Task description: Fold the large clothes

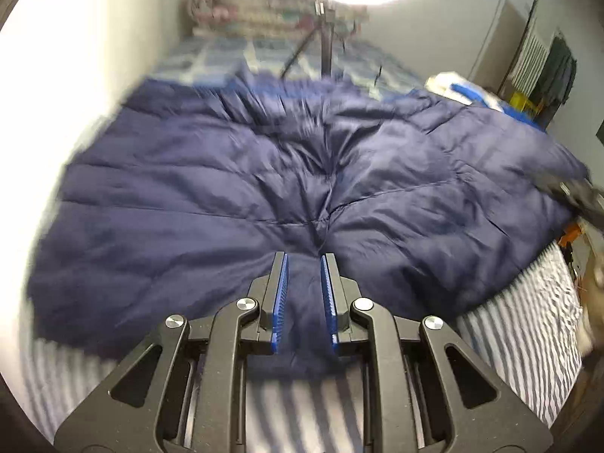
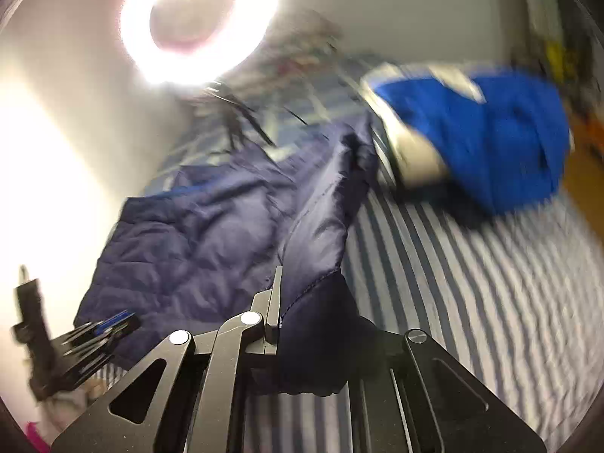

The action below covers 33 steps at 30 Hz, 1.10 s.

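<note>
Left gripper angled down over the bed, blue pads a little apart with a pinch of the navy jacket bunched between them, clamped on that fabric. Right gripper also tilted down, closed on a jacket edge that drapes over and hides one finger. Jacket spread across the striped bed; blue-and-white garment lies beyond it, near a ring light.
</note>
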Motion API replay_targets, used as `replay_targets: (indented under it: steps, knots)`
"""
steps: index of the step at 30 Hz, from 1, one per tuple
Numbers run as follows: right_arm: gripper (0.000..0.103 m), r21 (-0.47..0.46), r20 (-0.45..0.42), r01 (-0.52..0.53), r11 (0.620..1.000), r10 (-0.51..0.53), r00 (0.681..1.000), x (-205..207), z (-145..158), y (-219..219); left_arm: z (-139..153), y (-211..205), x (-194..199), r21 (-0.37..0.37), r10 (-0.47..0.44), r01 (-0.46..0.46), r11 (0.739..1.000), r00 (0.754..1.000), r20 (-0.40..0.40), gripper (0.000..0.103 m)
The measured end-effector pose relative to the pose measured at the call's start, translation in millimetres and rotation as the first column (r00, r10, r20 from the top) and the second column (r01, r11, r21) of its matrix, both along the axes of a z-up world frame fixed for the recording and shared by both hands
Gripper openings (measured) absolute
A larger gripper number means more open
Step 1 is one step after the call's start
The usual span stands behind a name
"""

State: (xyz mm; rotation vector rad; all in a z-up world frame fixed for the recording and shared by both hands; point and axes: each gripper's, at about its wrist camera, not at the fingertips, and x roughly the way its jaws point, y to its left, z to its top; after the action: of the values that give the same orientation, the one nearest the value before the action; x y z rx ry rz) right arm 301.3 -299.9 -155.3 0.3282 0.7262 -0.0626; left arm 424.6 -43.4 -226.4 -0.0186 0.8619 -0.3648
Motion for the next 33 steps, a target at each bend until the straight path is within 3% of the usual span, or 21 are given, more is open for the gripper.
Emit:
replay_targets:
  steps: [5,13,17,24,29,33]
  knots:
    - [0.008,-0.165,0.066,-0.106,0.981,0.118,0.991,18.4,38.7,58.1,31.4,55.5,-58.7,-0.078,0.059,-0.055,0.995,0.997,0.045,0.016]
    - [0.008,-0.223,0.115,-0.267,0.938,0.297,0.948,45.5,65.1,151.8,60.9,125.5,-139.4,-0.095,0.171,-0.160,0.983,0.978,0.117,0.016]
    - [0.008,-0.240,0.109,-0.379,0.894,0.413,0.904,60.0,63.6,210.6,66.8,152.7,-166.4,-0.117,0.224,-0.210,0.971,0.967,0.124,0.016]
    - [0.008,-0.200,0.059,-0.537,0.820,0.557,0.828,88.7,30.9,301.8,69.1,166.0,-195.5,-0.093,0.226,-0.215,0.972,0.965,0.131,0.016]
    - [0.008,-0.103,-0.039,-0.647,0.756,0.646,0.762,112.2,-25.8,358.5,68.1,172.9,-201.8,-0.088,0.245,-0.235,0.968,0.961,0.127,0.016]
    - [0.008,-0.088,-0.106,-0.679,0.729,0.671,0.734,123.3,-62.2,382.0,68.4,182.5,-201.2,-0.094,0.274,-0.263,0.960,0.954,0.121,0.016]
